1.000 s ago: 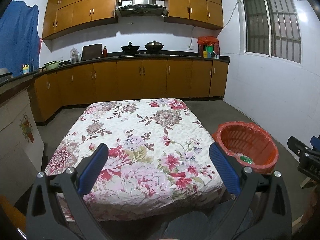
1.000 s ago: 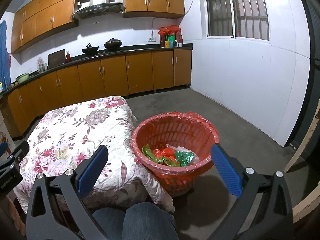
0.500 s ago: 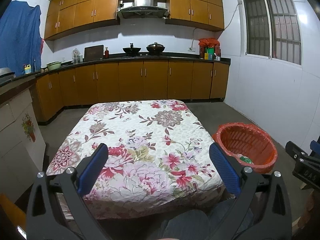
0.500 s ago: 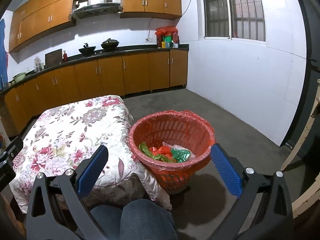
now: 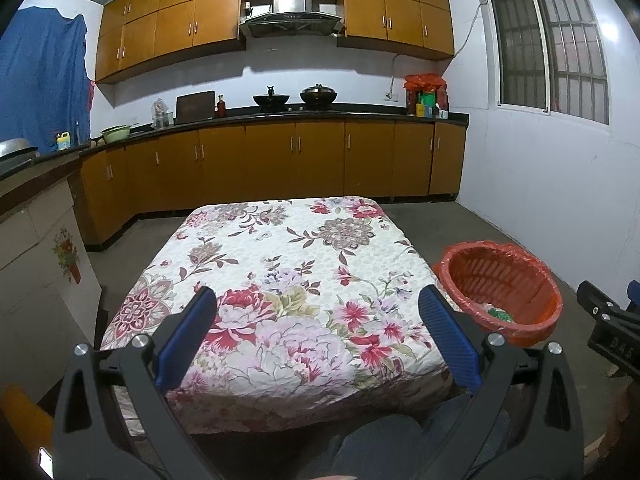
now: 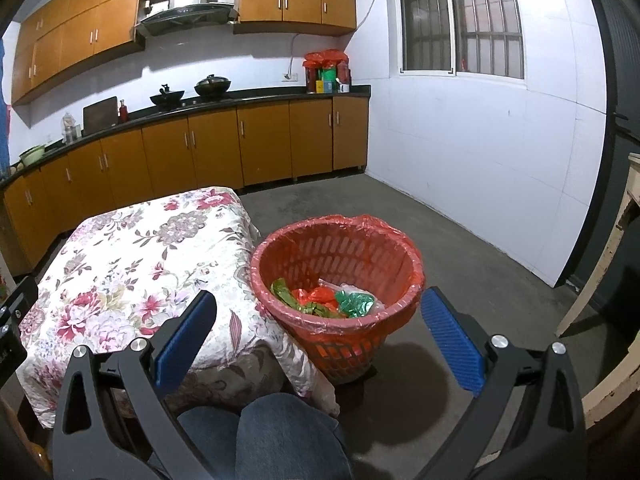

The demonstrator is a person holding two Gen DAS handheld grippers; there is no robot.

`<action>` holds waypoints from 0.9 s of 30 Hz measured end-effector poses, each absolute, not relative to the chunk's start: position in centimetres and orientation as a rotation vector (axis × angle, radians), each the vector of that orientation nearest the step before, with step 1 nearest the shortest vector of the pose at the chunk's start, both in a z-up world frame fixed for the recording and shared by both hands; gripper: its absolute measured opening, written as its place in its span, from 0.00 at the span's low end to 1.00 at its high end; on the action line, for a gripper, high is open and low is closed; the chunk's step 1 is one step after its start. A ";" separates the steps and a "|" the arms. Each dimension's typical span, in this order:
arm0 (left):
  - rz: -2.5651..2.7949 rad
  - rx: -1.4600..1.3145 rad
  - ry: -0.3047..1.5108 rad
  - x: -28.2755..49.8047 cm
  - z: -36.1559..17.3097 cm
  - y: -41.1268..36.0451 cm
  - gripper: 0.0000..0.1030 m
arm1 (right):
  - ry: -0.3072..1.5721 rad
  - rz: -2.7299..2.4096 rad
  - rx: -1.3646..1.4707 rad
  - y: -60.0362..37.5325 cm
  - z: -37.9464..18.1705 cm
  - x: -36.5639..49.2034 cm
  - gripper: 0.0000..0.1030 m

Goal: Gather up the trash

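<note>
Both views pulled back | one basket [image 6: 338, 280] | one table [image 5: 280, 280]

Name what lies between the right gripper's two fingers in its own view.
In the right wrist view, the open right gripper frames the red basket, holding green and red wrappers, and a corner of the floral tablecloth.

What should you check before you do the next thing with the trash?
1. Left gripper open with nothing in it: ok.
2. Right gripper open with nothing in it: ok.
3. Red basket upright on the floor beside the table: ok.
4. Wrappers lie inside the basket, well below its rim: ok.
5. Flowered tablecloth shows no trash on top: ok.
6. Trash on the floor behind or under the table: cannot tell, hidden.
</note>
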State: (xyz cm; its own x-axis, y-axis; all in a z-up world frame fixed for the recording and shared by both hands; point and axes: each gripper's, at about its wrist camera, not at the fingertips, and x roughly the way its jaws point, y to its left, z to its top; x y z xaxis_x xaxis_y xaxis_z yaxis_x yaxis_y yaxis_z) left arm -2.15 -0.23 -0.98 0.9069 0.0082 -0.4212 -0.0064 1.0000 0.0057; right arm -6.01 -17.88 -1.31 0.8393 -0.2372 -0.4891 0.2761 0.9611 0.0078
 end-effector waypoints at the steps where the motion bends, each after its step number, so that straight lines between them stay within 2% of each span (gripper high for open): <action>1: 0.009 0.004 0.435 -2.2 -1.0 -0.2 0.96 | 0.508 -0.272 0.079 -17.9 -1.3 -6.0 0.98; 27: 0.009 -0.003 0.429 -2.4 -1.0 -0.3 0.96 | 0.508 -0.268 0.079 -17.8 -1.4 -6.1 0.98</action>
State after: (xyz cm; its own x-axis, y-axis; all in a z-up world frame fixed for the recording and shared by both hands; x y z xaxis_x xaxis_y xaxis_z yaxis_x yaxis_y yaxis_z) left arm -2.39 -0.26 -1.01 0.9093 0.0078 -0.4161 -0.0090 1.0000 -0.0009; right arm -6.05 -17.81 -1.39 0.8397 -0.2342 -0.4899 0.2730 0.9620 0.0081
